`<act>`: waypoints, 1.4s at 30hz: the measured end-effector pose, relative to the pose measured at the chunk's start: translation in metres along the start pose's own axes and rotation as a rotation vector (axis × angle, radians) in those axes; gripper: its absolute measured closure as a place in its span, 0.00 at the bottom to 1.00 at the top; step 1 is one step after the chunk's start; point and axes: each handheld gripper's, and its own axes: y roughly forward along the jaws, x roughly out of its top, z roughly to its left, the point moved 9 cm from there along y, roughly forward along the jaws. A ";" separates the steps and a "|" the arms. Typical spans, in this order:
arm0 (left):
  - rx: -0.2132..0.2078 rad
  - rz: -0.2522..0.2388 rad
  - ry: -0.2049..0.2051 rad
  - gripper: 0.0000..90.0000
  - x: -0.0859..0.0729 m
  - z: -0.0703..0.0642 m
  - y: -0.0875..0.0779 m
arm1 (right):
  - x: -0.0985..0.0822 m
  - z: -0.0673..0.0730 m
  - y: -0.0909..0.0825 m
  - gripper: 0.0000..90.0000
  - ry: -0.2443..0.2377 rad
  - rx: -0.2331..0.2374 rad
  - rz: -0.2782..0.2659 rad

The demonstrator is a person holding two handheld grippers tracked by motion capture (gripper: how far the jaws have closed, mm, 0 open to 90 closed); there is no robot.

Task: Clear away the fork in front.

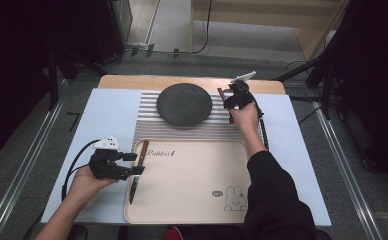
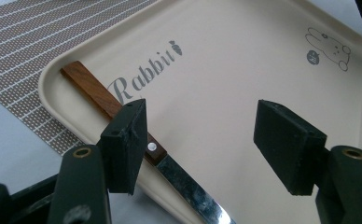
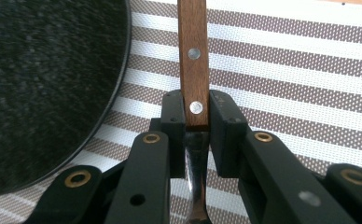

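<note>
— Wood and steel, that is what both pieces of cutlery are made of. Start at the bottom of the high view: the left hand-held gripper [image 1: 132, 163] at lower left has its jaws spread wide, nothing gripped. Just under them lies a knife [image 1: 137, 169], wooden handle pointing up the frame, blade pointing down.

— Where does it sit exactly?

— Along the left rim of the cream tray [image 1: 192, 210], inside it, beside the word "Rabbit". Nothing else lies in that tray.

— And farther up?

— A striped mat [image 1: 147, 120], and on it a round dark plate [image 1: 184, 104] with nothing on it that I can see. At its right edge the right hand-held gripper [image 3: 197, 122] is clamped on a second utensil [image 3: 193, 51] where the riveted wood meets the metal. Which kind of utensil it is I cannot tell.

— How will these handle?

— Stiff, fairly light, I would judge. Polished steel is slippery between pads, so the wooden handle near the rivet is the better hold, and it keeps the pads off the knife's edge.
</note>
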 end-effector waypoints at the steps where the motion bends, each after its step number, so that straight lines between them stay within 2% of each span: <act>1: 0.001 0.001 0.001 0.39 0.000 0.000 0.000 | 0.000 0.000 -0.002 0.84 0.000 0.009 0.000; 6: 0.000 -0.002 -0.002 0.39 0.000 0.000 0.000 | -0.001 0.000 -0.013 0.84 -0.019 0.057 -0.009; 13: 0.001 -0.001 -0.003 0.39 0.000 0.001 0.000 | -0.005 0.010 -0.032 0.84 -0.072 0.124 -0.017; 17: -0.001 -0.004 -0.006 0.39 0.000 0.001 0.000 | -0.009 0.014 -0.040 0.84 -0.079 0.177 -0.029; 23: -0.003 -0.007 -0.016 0.39 0.001 0.001 0.000 | -0.020 0.018 -0.049 0.84 -0.115 0.210 -0.028; 33: -0.005 -0.015 -0.031 0.39 0.002 0.001 0.001 | -0.039 0.023 -0.067 0.84 -0.145 0.271 -0.054; 42: -0.010 -0.021 -0.045 0.39 0.006 0.001 0.004 | -0.057 0.029 -0.074 0.84 -0.176 0.304 -0.057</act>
